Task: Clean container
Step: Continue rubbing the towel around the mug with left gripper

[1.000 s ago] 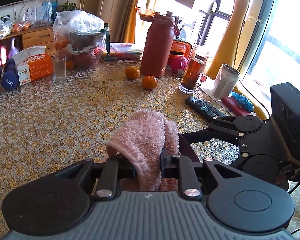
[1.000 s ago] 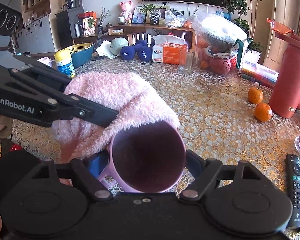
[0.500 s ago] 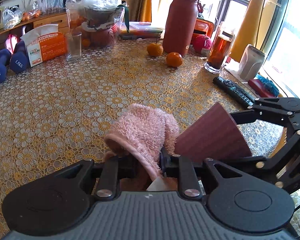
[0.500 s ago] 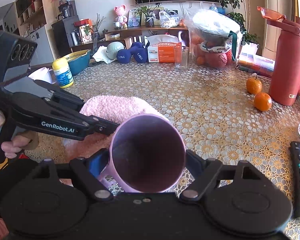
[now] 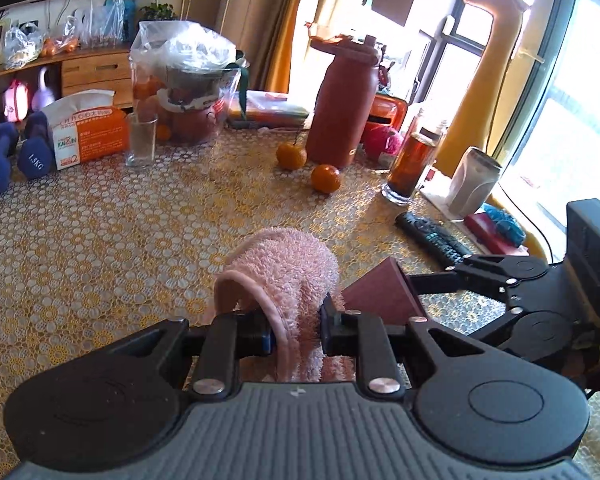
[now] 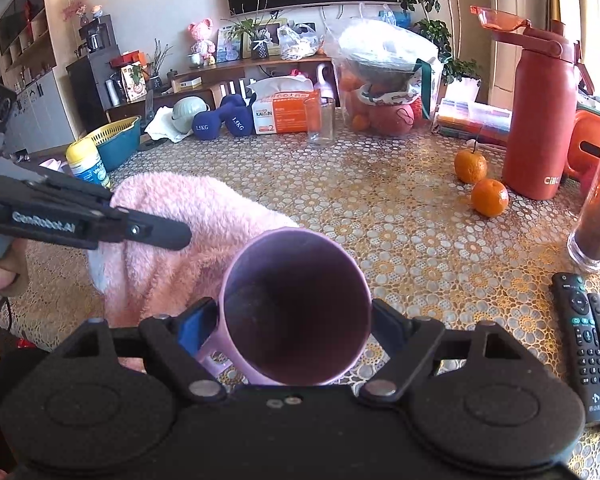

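Fluffy pink terry fills the centre of the left wrist view: the left claw (image 5: 296, 330) is pinched tight on a bunched towel (image 5: 284, 268), whose rolled hem curls over one finger. Just to its right the tapered mauve mug (image 5: 384, 294) pokes in sideways, carried by the right claw (image 5: 410, 296), above the lace-patterned gold surface (image 5: 100, 248). Two glossy oranges (image 5: 325, 178) and a matt red flask (image 5: 342, 104) stand well back.

From the right wrist view, the right claw (image 6: 296, 320) is clamped around the mug (image 6: 296, 304) near its base, the round mouth facing away from the camera and showing a smooth, dark interior with a faint smear on its left wall. Its pale handle sits low on the left. The towel (image 6: 188, 240) hangs just beside the rim, touching or nearly so, under the left claw's black arm.

To wipe well, I would push a wad of towel through the mouth and twist against the inner wall, holding the mug firmly so the slick plastic does not rotate in the grip.
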Demonstrator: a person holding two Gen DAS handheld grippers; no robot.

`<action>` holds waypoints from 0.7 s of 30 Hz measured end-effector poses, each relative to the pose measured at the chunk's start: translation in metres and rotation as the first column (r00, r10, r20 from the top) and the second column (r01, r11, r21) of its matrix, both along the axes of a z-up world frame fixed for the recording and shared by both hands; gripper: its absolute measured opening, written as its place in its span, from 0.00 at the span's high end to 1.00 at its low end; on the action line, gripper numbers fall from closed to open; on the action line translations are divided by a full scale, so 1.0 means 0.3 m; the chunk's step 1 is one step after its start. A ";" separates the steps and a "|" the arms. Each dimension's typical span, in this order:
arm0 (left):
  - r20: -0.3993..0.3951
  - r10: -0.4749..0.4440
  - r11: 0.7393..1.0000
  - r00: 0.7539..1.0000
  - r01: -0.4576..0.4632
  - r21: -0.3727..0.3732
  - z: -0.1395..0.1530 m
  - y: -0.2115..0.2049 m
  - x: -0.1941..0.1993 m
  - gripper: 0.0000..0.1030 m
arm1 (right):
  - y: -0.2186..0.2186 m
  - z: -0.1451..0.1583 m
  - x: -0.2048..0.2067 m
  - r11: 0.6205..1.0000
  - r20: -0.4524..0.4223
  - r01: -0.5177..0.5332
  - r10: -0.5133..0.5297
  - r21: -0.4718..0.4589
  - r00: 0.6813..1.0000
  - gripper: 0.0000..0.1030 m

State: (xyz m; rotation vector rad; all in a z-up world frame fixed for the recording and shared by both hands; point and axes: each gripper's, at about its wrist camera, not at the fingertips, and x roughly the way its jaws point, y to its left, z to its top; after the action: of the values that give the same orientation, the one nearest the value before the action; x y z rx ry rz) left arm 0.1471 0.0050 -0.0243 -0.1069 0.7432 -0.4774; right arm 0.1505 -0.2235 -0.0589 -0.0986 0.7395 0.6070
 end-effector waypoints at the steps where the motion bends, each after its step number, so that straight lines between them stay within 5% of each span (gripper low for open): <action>1: 0.009 -0.026 1.000 1.000 0.026 -0.013 0.012 -0.017 -0.004 0.80 | 0.004 -0.003 -0.001 1.000 -0.001 -0.004 0.004 -0.001 1.000 0.21; 6: 0.009 -0.089 0.996 0.996 0.089 0.004 0.001 -0.093 -0.003 0.80 | 0.014 -0.008 -0.012 1.000 0.003 -0.010 0.010 -0.009 1.000 0.21; 13: -0.062 -0.054 0.998 0.997 0.052 -0.020 -0.076 -0.076 0.042 0.81 | 0.001 -0.013 -0.015 1.000 0.001 -0.009 0.009 0.005 1.000 0.21; 21: -0.080 -0.029 0.999 0.996 0.032 0.034 -0.123 -0.065 0.064 0.81 | -0.013 -0.018 -0.015 1.000 -0.004 -0.008 0.008 0.023 1.000 0.21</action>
State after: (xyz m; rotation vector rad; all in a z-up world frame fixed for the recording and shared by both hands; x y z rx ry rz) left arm 0.1665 -0.0145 -0.0611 -0.0823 0.8313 -0.4909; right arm 0.1459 -0.2274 -0.0642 -0.0790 0.7360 0.6233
